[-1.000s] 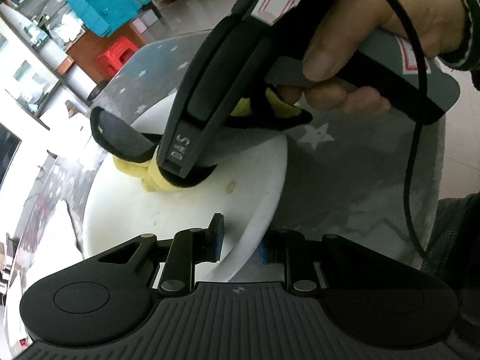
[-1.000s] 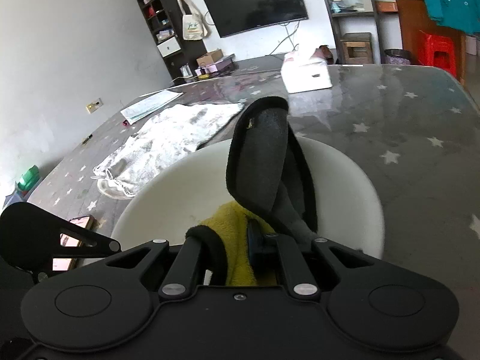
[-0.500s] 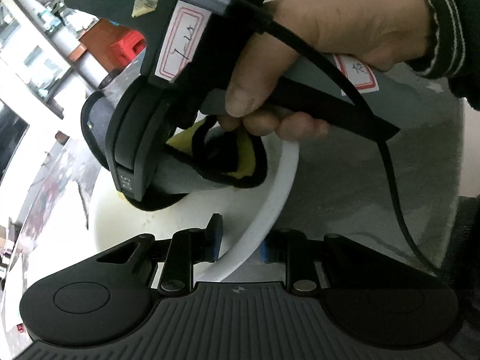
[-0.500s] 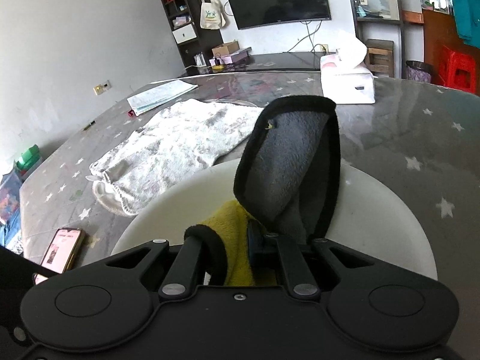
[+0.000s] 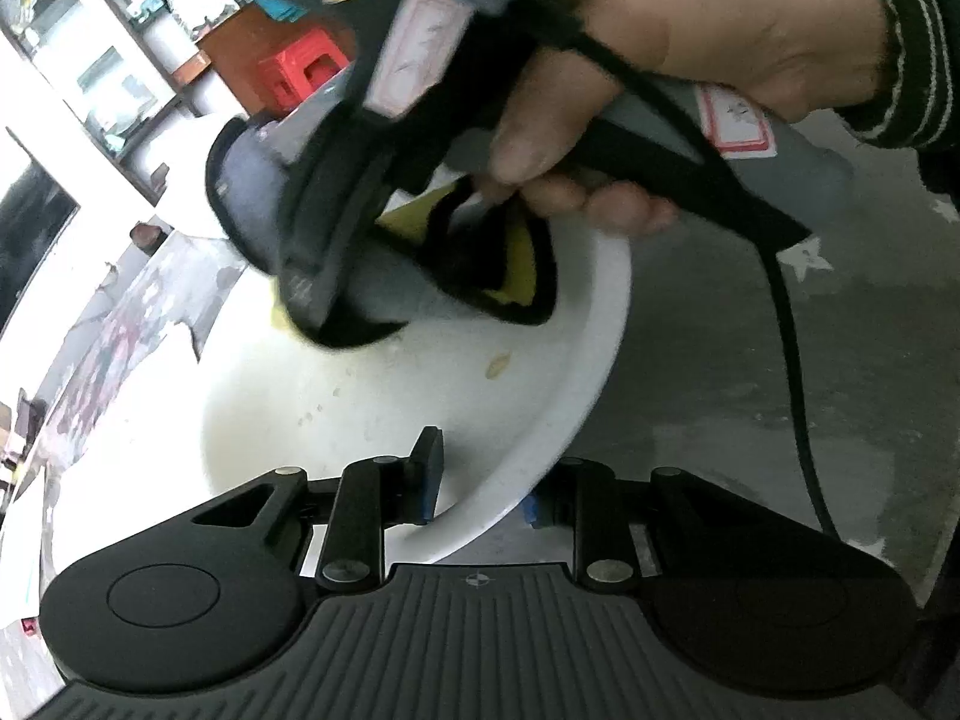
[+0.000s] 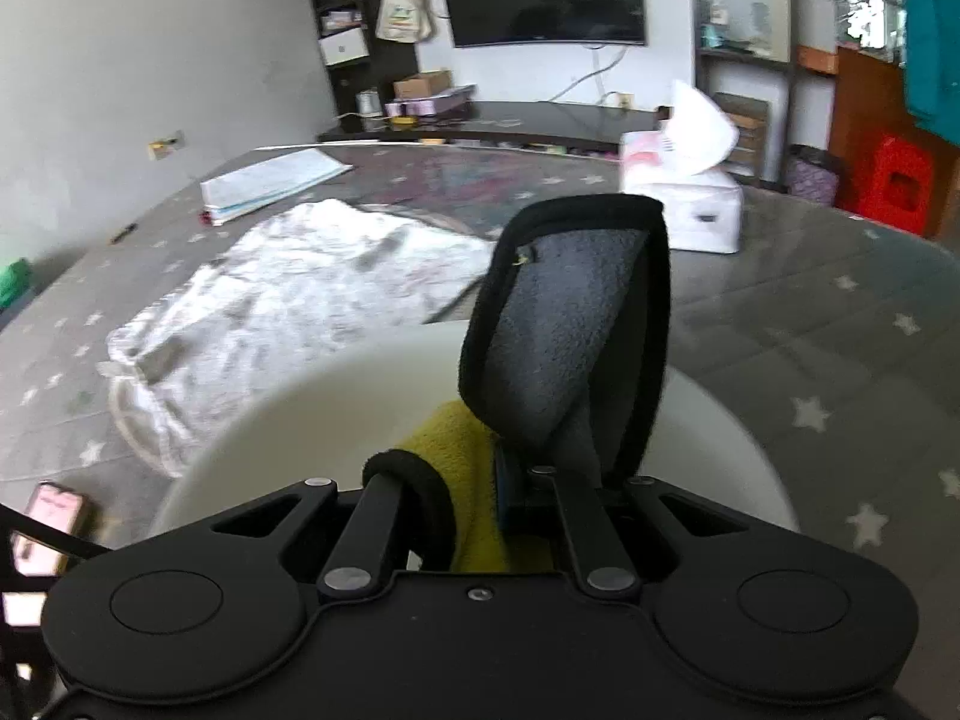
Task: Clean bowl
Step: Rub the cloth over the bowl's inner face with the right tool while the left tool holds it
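Observation:
A white bowl (image 5: 372,396) sits on the grey star-patterned table; a small food spot (image 5: 498,365) and faint smears mark its inside. My left gripper (image 5: 480,489) is shut on the bowl's near rim, one finger inside and one outside. My right gripper (image 6: 474,480) is shut on a yellow and grey cloth with black trim (image 6: 570,324), which hangs into the bowl (image 6: 336,396). In the left wrist view the right gripper and cloth (image 5: 492,264) press on the bowl's far inner wall, held by a hand.
A white crumpled towel (image 6: 288,294) lies beyond the bowl, with a tissue box (image 6: 684,204) to the far right and papers (image 6: 270,183) at the back. A phone (image 6: 51,516) lies at the left. A black cable (image 5: 792,360) trails from the right gripper.
The right gripper has swept the cloth from the middle of the bowl up to the far inner wall. The left gripper has kept its hold on the rim.

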